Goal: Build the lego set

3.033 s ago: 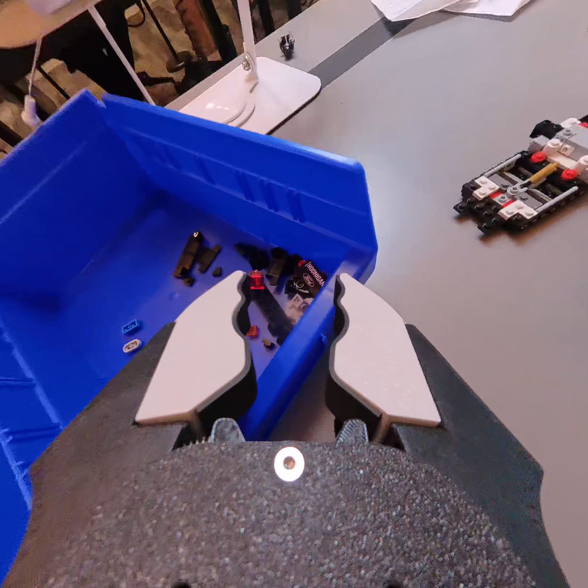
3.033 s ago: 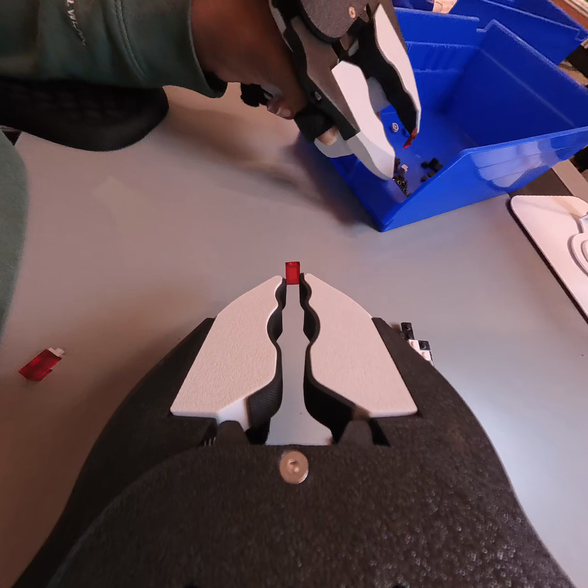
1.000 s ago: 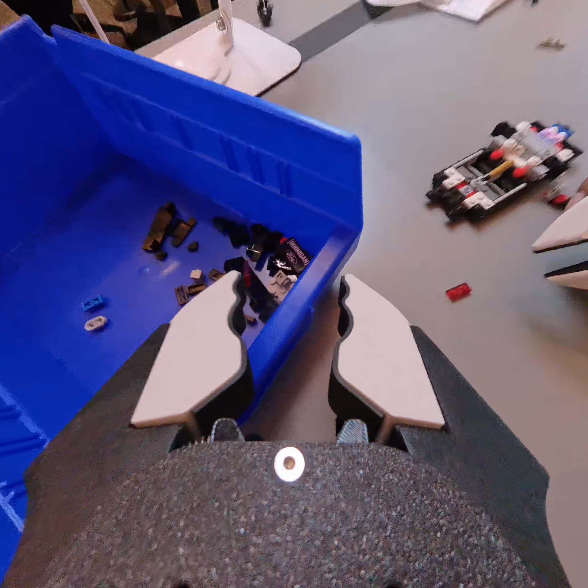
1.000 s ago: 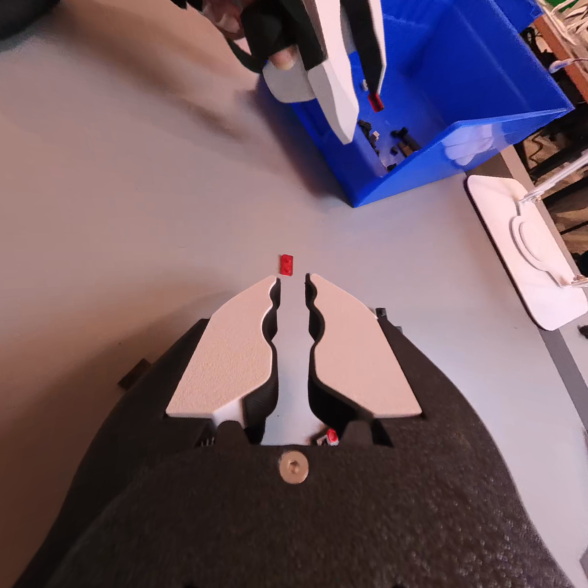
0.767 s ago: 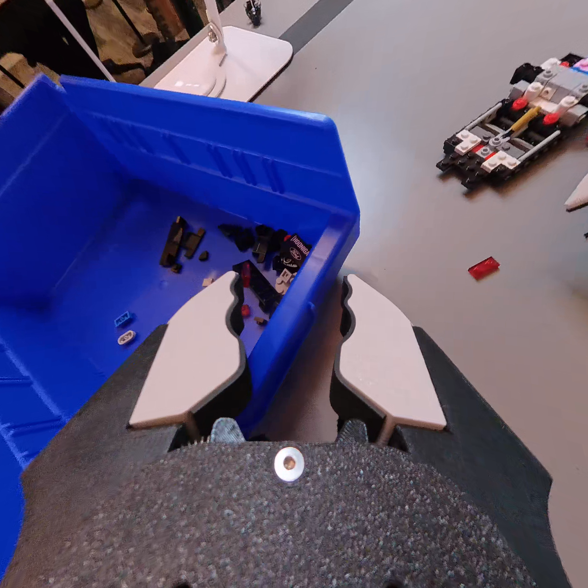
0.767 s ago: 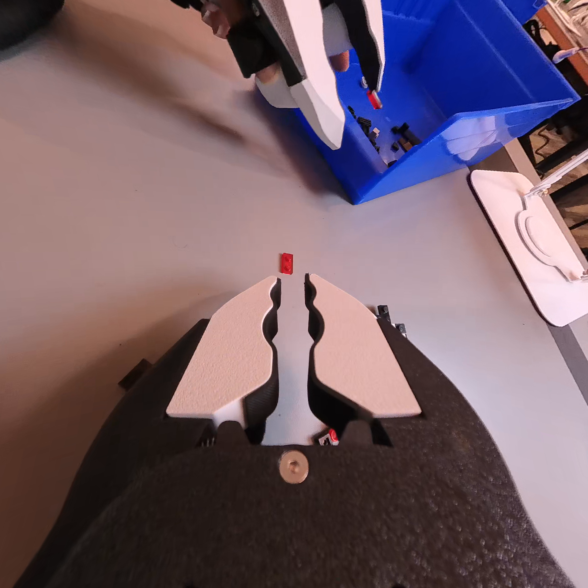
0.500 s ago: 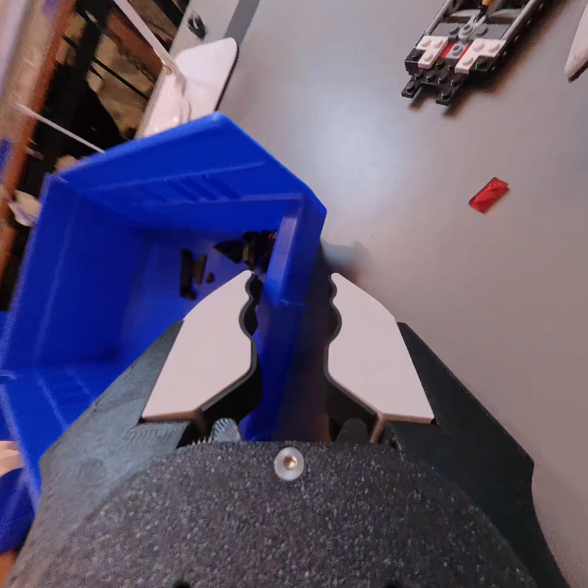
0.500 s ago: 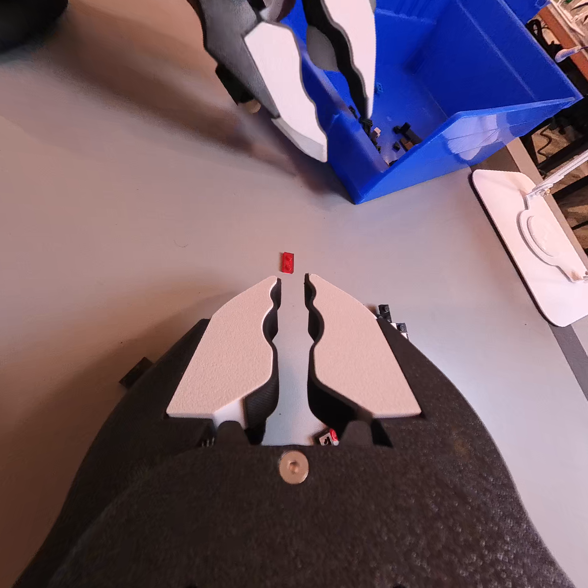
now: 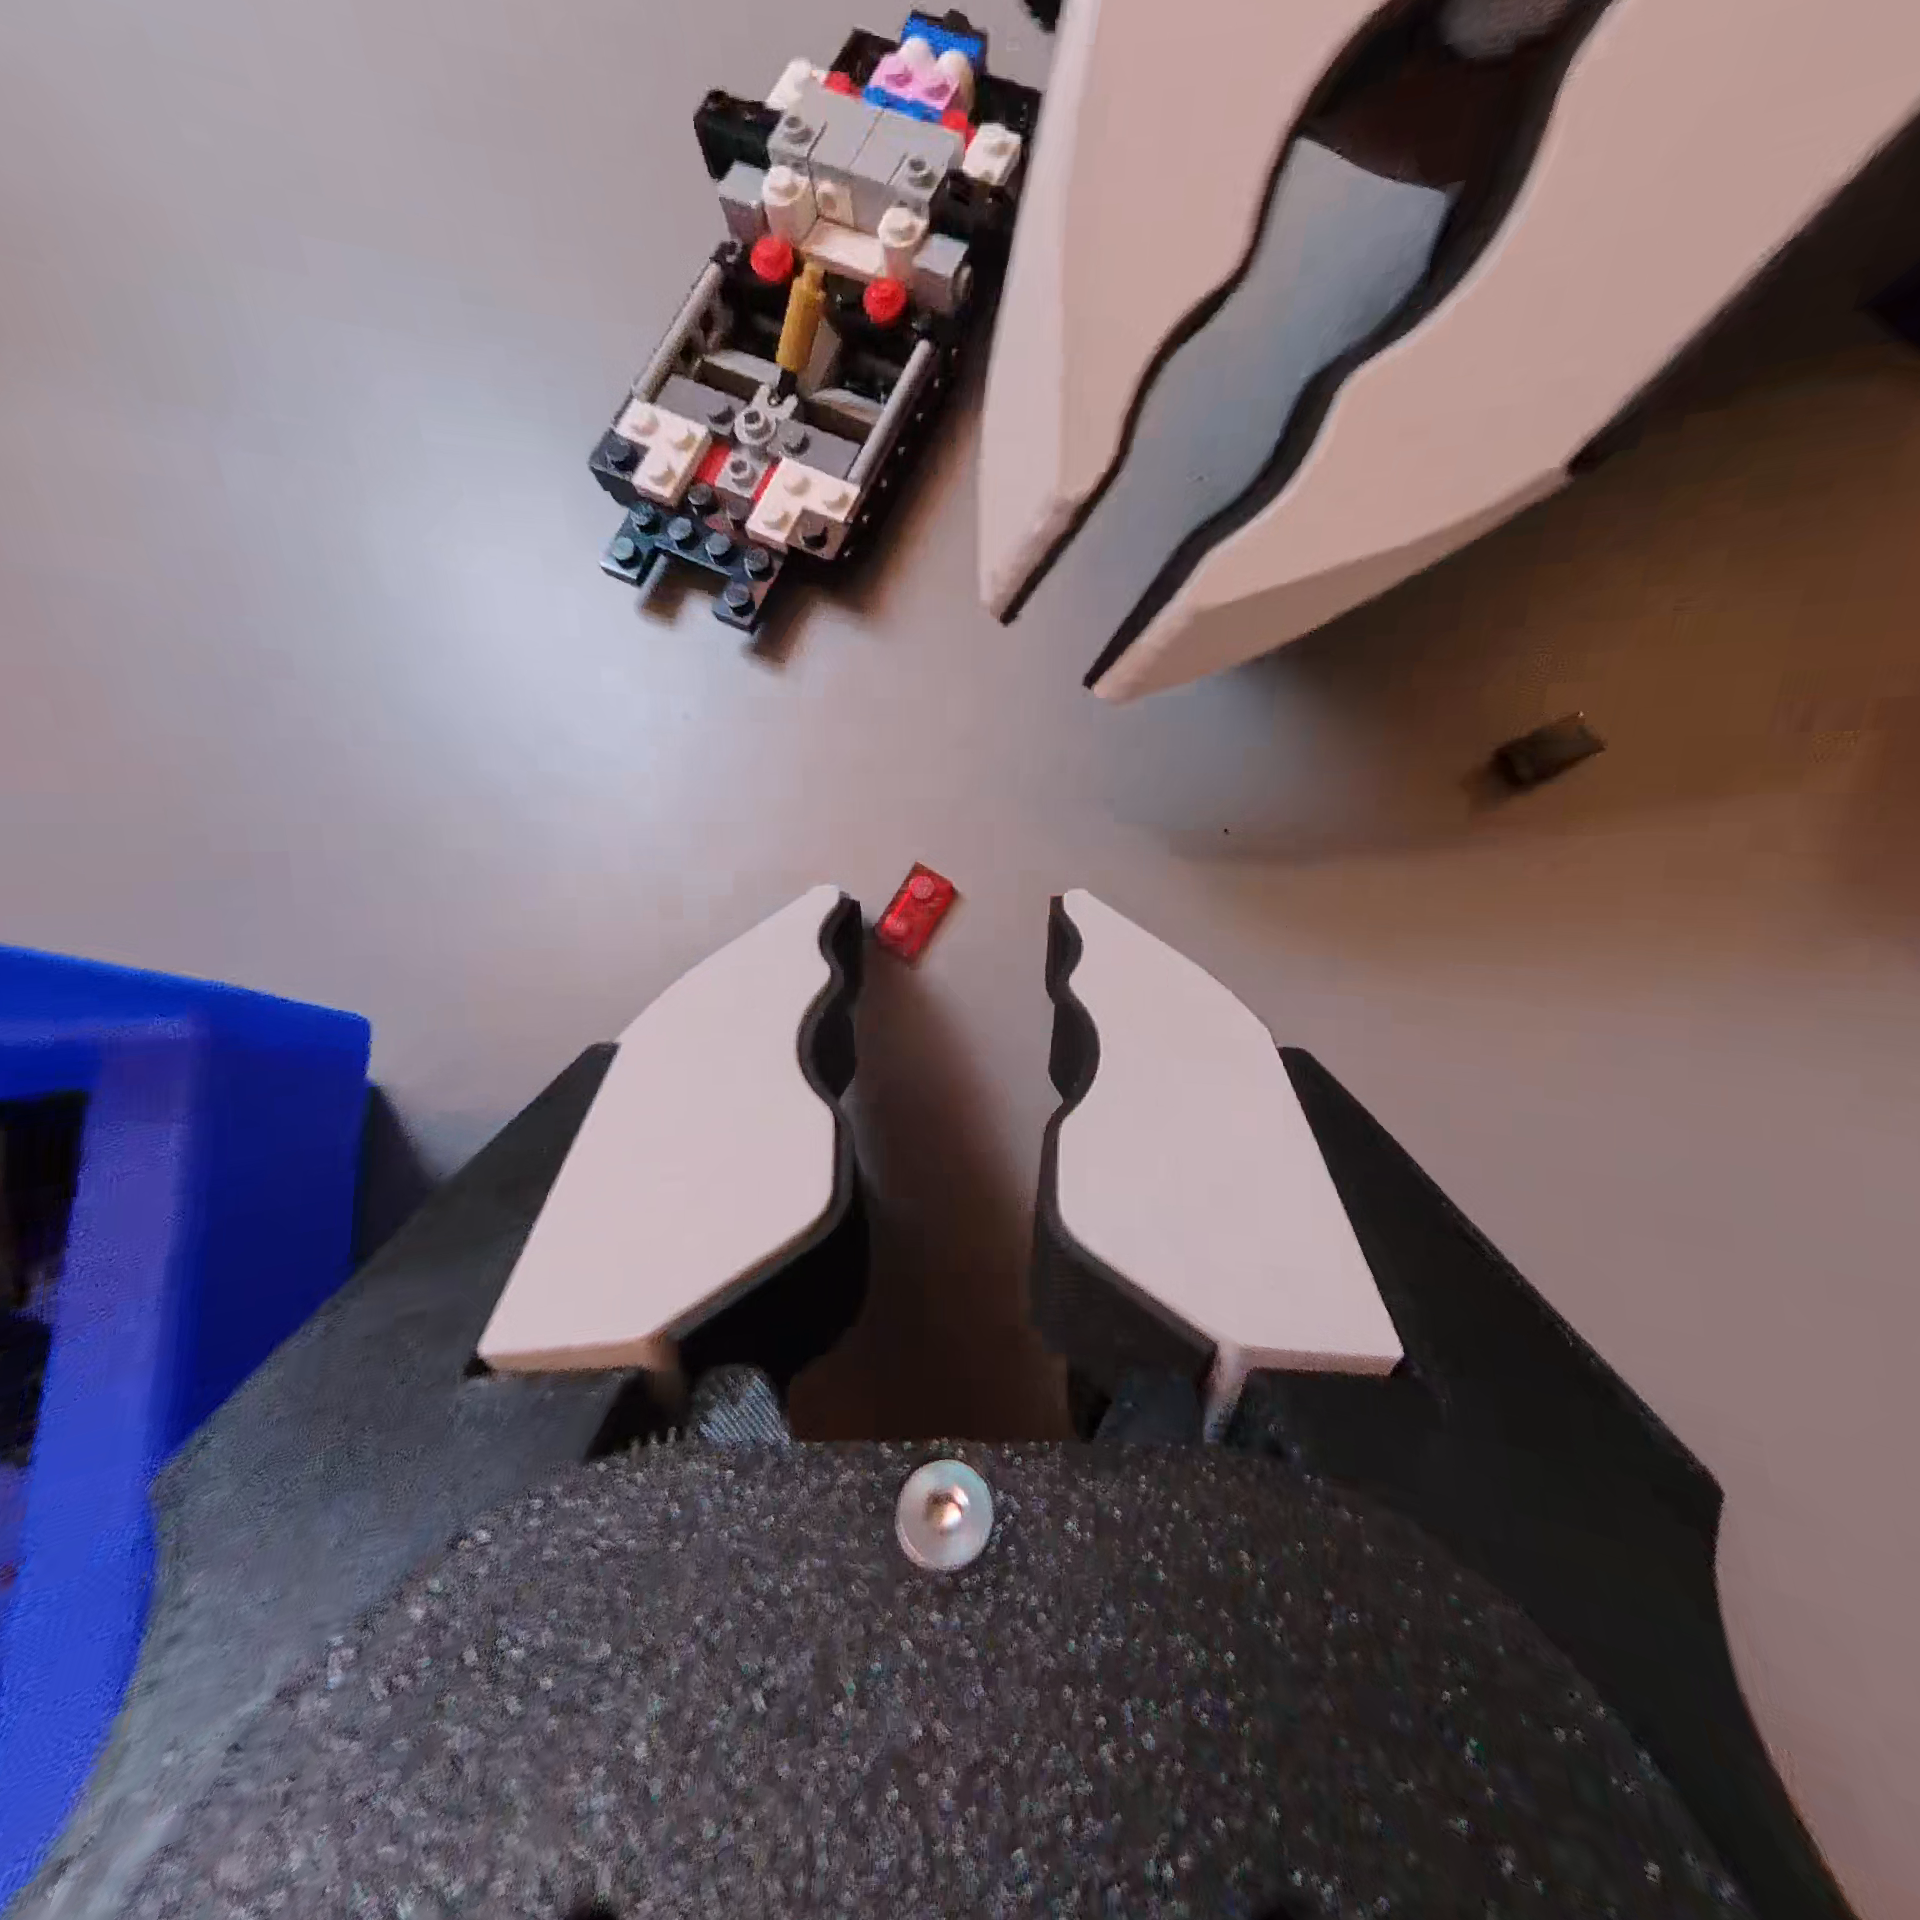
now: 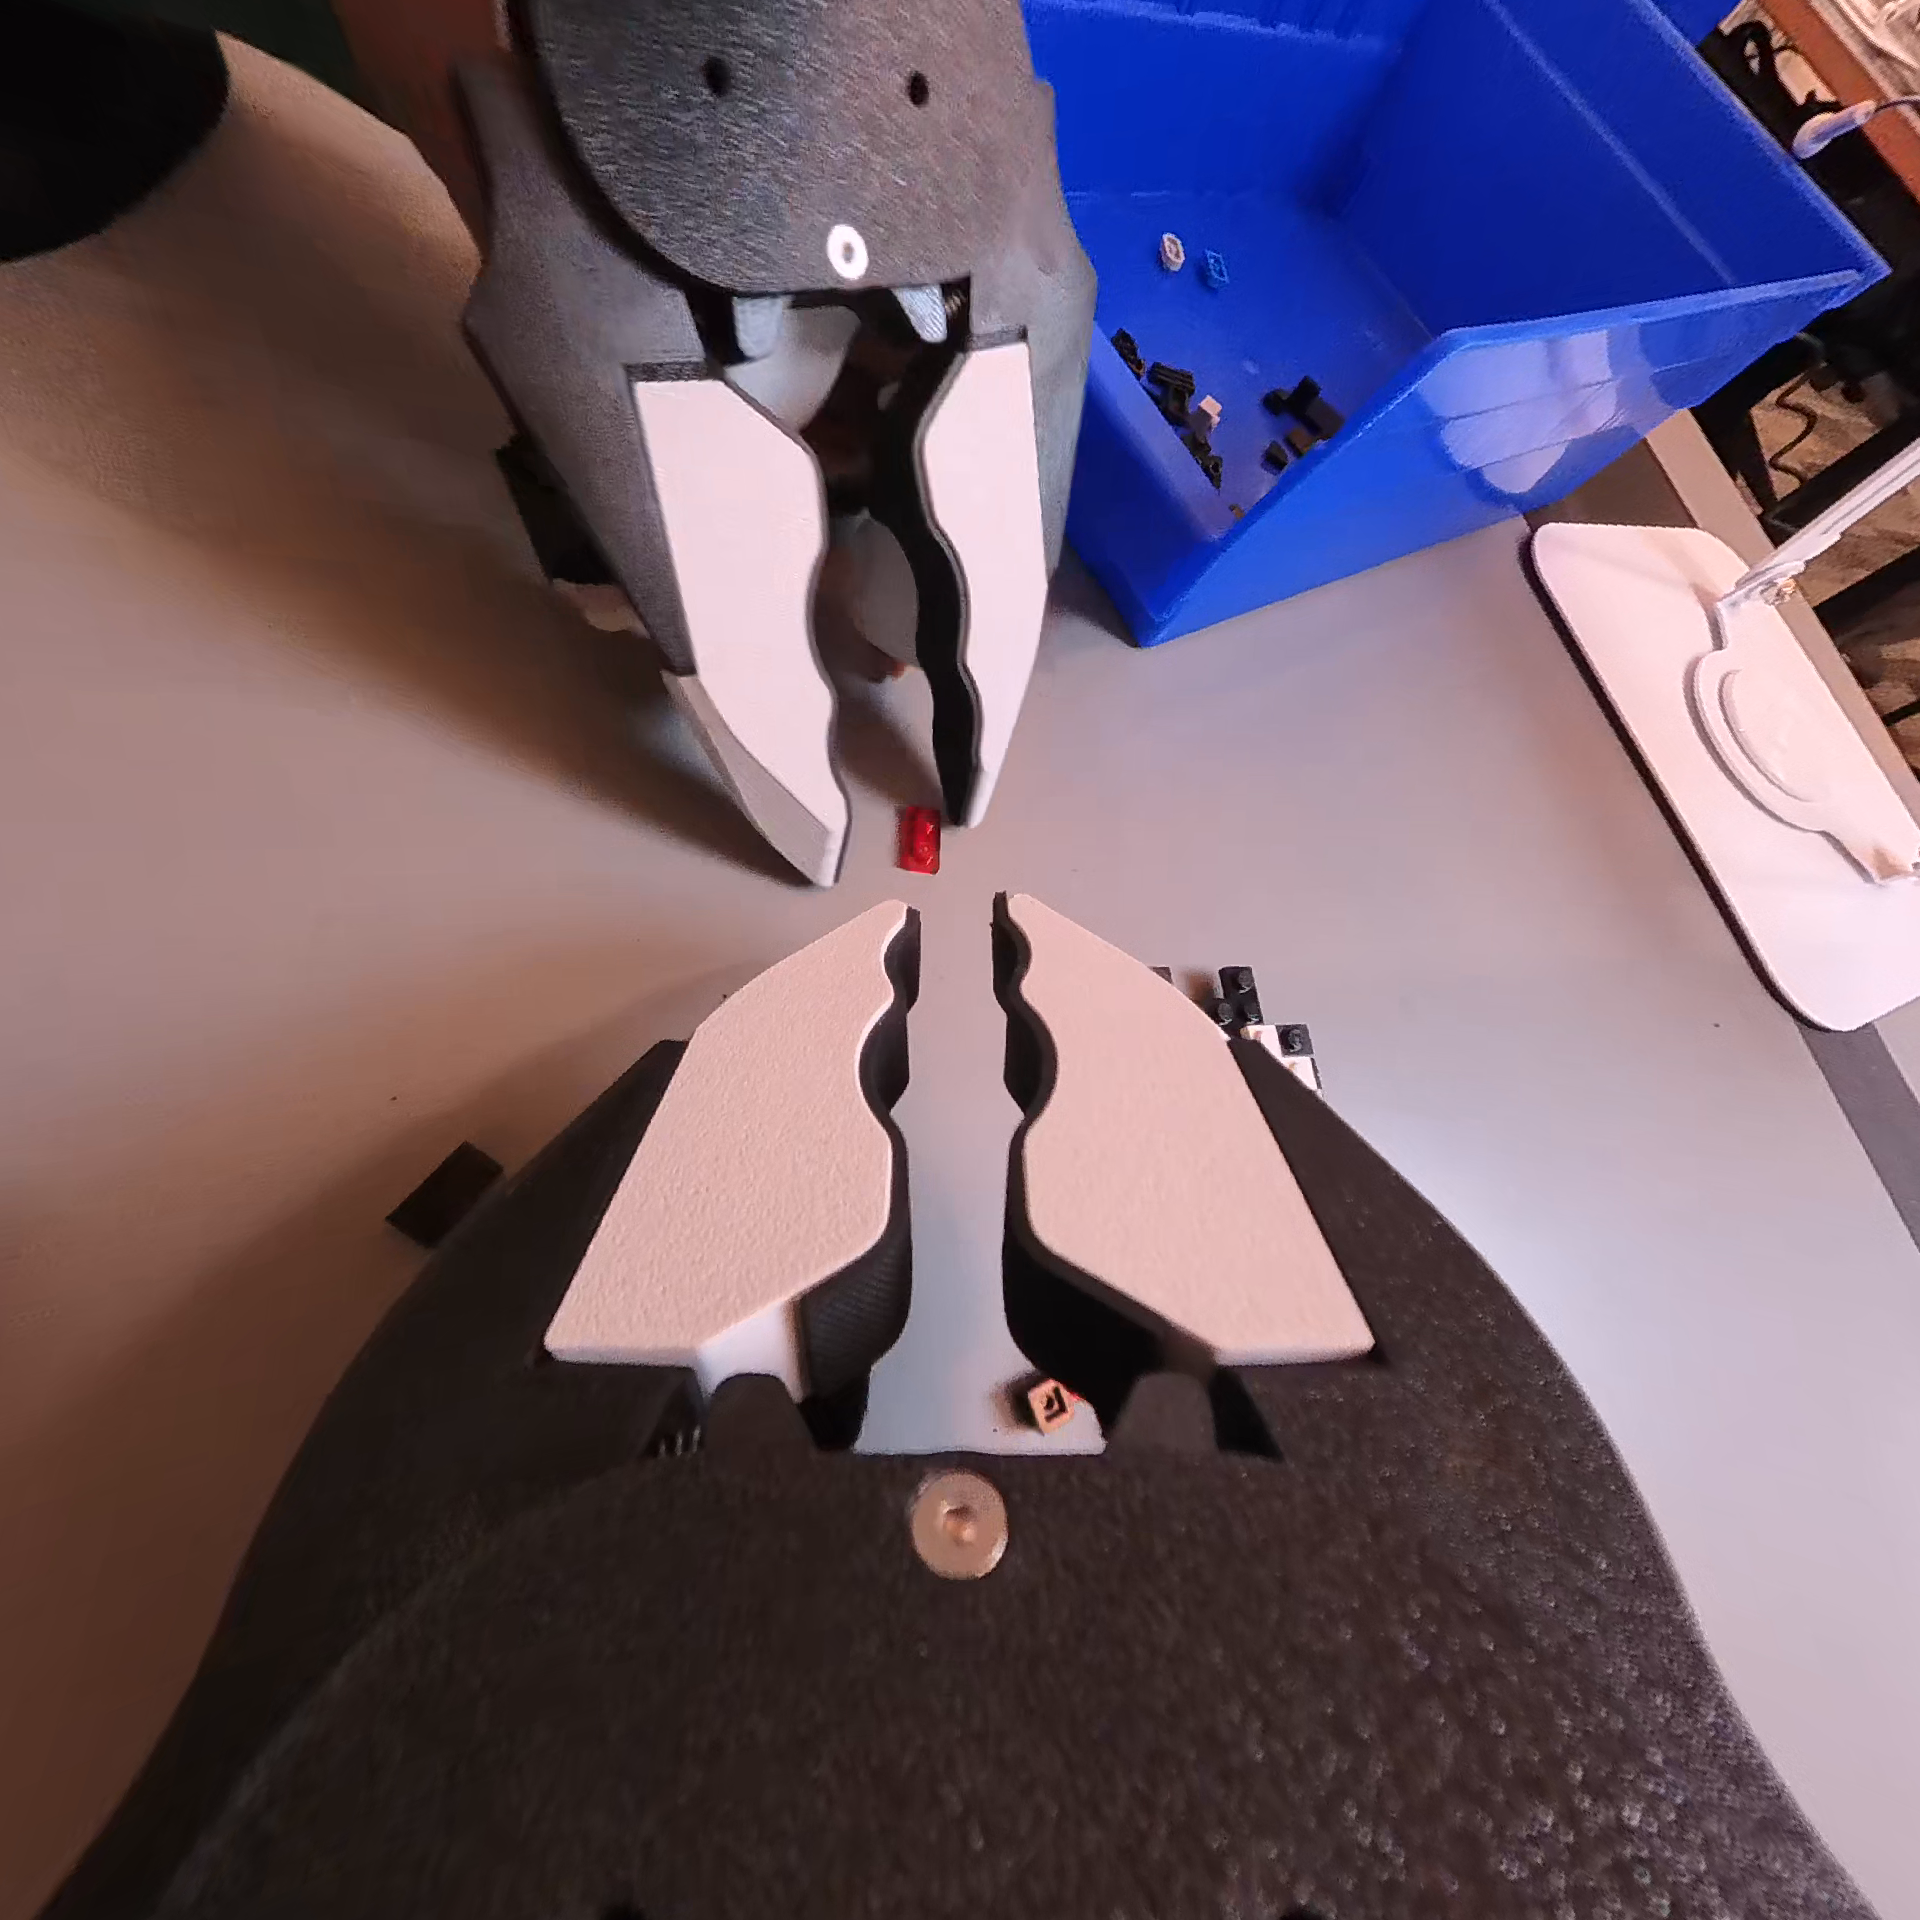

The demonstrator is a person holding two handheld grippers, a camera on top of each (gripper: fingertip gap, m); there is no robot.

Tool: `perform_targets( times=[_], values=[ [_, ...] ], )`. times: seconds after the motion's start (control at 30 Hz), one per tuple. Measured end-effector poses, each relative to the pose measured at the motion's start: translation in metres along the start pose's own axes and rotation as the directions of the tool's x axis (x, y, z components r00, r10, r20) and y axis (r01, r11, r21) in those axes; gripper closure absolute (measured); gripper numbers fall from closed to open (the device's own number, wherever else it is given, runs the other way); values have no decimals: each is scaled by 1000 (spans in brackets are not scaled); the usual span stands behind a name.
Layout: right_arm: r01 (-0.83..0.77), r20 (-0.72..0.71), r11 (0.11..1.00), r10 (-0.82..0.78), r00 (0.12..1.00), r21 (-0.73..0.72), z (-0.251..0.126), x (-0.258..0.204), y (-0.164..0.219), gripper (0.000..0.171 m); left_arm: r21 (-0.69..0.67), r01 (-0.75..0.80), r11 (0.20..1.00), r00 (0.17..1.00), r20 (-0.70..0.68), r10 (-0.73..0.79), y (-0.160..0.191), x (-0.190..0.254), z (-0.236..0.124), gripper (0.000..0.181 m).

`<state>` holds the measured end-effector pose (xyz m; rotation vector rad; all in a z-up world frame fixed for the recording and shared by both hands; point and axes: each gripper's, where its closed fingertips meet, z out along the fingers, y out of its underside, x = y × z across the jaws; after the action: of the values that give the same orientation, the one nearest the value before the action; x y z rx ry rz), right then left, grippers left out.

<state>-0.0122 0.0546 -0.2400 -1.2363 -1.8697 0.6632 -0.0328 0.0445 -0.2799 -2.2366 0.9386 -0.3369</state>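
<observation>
Brick (image 9: 915, 912), a small flat red one, lies on the grey worktop (image 9: 312, 727) between the tips of the left gripper (image 9: 951, 906), close by one finger but not gripped. By size: the worktop carries a blue bin (image 10: 1558, 312) with small dark pieces scattered on its floor, standing just beside the left gripper. Beyond the bin rests a flat white lamp base (image 10: 1714, 748). The left gripper's jaws stand apart around the brick, holding nothing. The right gripper (image 10: 956, 912) faces it from the other side, jaws parted by a narrow gap and empty, tips just short of the brick. A part-built toy car (image 9: 821, 343) of black, grey and white bricks sits beside the right gripper. One small dark piece (image 9: 1543, 750) lies loose nearby.
</observation>
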Motion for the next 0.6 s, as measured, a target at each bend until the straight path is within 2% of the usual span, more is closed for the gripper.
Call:
perform_targets(
  times=[0.13, 0.17, 0.27, 0.3, 0.37, 0.43, 0.47, 0.53, 0.57, 0.6],
  values=[
    [-2, 5, 1000, 2, 1000, -7, -1, 1, 2, 159, -46, 54, 997, 999, -4, -54, 0, -3, 1, 158],
    [-4, 6, 1000, 4, 1000, -9, -1, 1, 3, 159, -65, 44, 997, 999, -6, -45, 2, -2, 0, 172],
    [-6, 2, 1000, 6, 1000, -10, -1, 2, 4, 159, -97, -42, 994, 999, 9, 43, 6, -2, -5, 174],
    [-7, -5, 1000, 7, 1000, -9, -2, 4, 4, 159, -75, -57, 995, 998, 36, 60, 4, -6, -8, 174],
    [-11, -19, 1000, 11, 1000, -4, -5, 8, 3, 159, 73, -42, 996, 993, 112, 34, -16, -21, -24, 173],
    [-21, -19, 1000, 21, 1000, 0, -9, 11, 3, 159, 248, 1, 969, 957, 282, -73, -40, -56, -60, 173],
    [-25, 14, 1000, 25, 1000, -1, -11, 8, 4, 159, 301, 34, 953, 920, 362, -147, -43, -77, -79, 173],
    [-53, 205, 998, 59, 977, -34, -16, -16, 10, 159, 297, 136, 945, 840, 471, -269, -27, -110, -102, 173],
    [-72, 285, 996, 84, 955, -54, -19, -26, 14, 159, 248, 208, 946, 801, 512, -310, -10, -122, -104, 166],
    [-86, 359, 994, 106, 927, -73, -23, -37, 17, 159, 183, 266, 947, 788, 524, -322, 7, -128, -102, 148]
  ],
)
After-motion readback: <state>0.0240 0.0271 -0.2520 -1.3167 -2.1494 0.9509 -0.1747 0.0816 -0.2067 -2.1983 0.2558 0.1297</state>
